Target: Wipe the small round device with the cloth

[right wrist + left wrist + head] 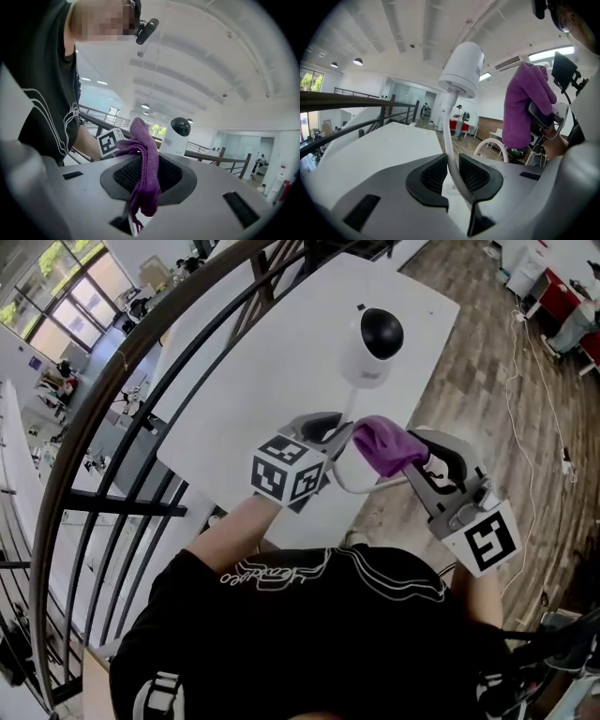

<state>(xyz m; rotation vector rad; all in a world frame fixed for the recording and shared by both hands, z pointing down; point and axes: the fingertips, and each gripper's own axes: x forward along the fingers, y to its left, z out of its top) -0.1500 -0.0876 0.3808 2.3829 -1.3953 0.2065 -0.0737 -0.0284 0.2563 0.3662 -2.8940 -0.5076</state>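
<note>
Scene: a person seen from above, a gripper in each hand, standing by a white table point(253, 399) beside a dark curved railing point(112, 399)

Small round device: the small round device point(370, 345) is a white body with a dark glossy dome; it is raised above the table edge on the end of its white cable point(348, 420); the left gripper view looks up at its flat underside

Left gripper: the left gripper point(339, 434) has its two pads closed in on the white cable, which runs up between them to the device; nothing else is in its grasp

Right gripper: the right gripper point(419, 454) is clamped on the cloth point(384, 446), just beside the left gripper and short of the device

Cloth: purple, soft and limp; a bunched end stands up past the pads, a tail hangs below them

Contact: cloth and device are apart; wiping has not begun, by my reading

Handling: the device looks light, hard and smooth; held by its cable alone it will likely swing or twist away under pressure; a hold low on the body or base would steady it; the dome probably smudges and scratches easily, so light strokes with the free bunched end seem wise
</note>
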